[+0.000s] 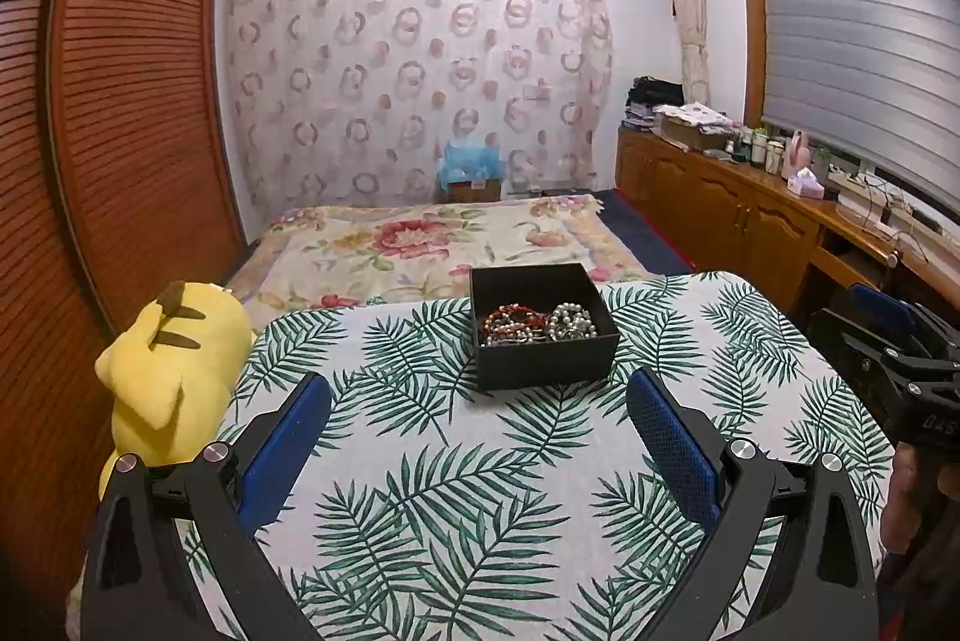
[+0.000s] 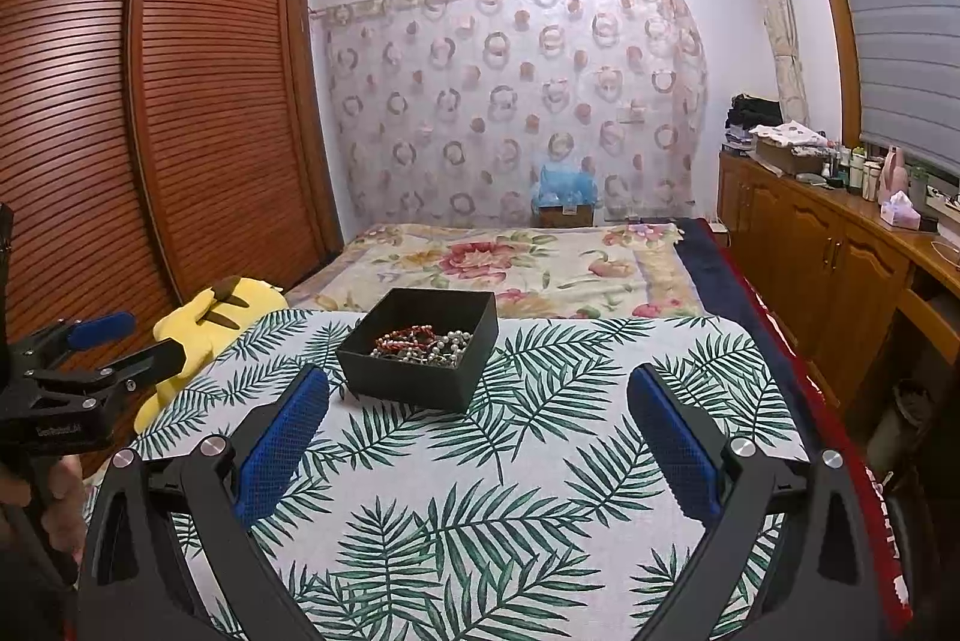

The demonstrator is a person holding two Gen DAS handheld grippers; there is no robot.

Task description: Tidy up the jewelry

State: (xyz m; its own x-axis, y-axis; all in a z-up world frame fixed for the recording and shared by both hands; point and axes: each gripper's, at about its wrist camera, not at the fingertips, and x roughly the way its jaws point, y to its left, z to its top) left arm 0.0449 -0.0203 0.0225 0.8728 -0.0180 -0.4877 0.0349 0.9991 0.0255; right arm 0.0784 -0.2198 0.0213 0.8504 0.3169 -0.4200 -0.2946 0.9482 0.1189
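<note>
A black open box (image 1: 543, 359) stands on the leaf-print table (image 1: 456, 509). Inside lies a tangle of bead jewelry (image 1: 537, 324): red beads and pearl strands. The box (image 2: 414, 377) and jewelry (image 2: 423, 343) also show in the right wrist view. My left gripper (image 1: 480, 389) is open and empty, just short of the box. My right gripper (image 2: 479, 383) is open and empty, with the box ahead and to its left. The right gripper shows at the right edge of the left view (image 1: 894, 341); the left gripper shows at the left edge of the right view (image 2: 126, 341).
A yellow plush toy (image 1: 171, 377) lies at the table's left edge. A bed with a floral blanket (image 1: 432, 245) lies beyond the table. A brown slatted wardrobe (image 1: 120, 101) stands at left. A wooden cabinet (image 1: 750, 215) with clutter runs along the right.
</note>
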